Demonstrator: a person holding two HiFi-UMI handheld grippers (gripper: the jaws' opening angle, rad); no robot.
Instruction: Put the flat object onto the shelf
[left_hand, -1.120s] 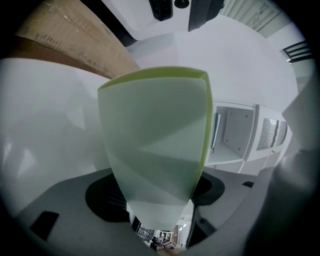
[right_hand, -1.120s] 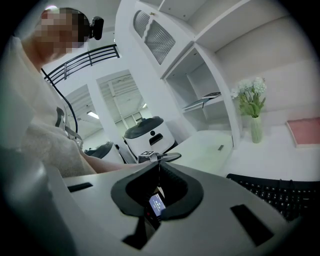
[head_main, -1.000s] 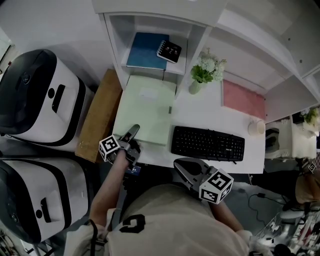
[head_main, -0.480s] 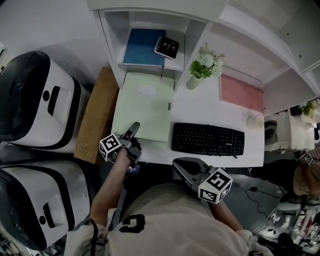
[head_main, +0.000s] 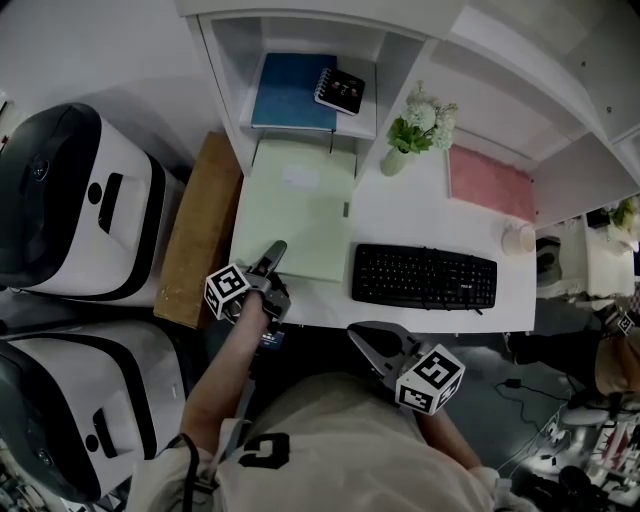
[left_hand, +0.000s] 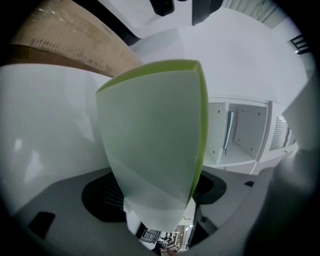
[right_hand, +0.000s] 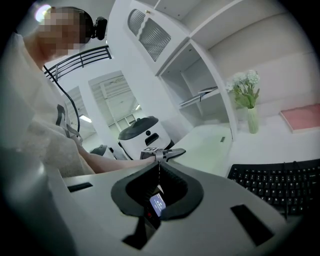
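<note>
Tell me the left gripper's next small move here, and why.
Probably close the left gripper on the near edge of the green folder. Its jaws have just been opening and stand apart with that edge between them, ungripped; the folder lies flat on the desk, not yet on the shelf.

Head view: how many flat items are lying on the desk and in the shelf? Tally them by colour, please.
Green: 1, the folder on the desk
Pink: 1, the pad on the desk
Blue: 1, the book in the shelf
Black: 1, the spiral notebook overlapping the book's corner
Total: 4
</note>
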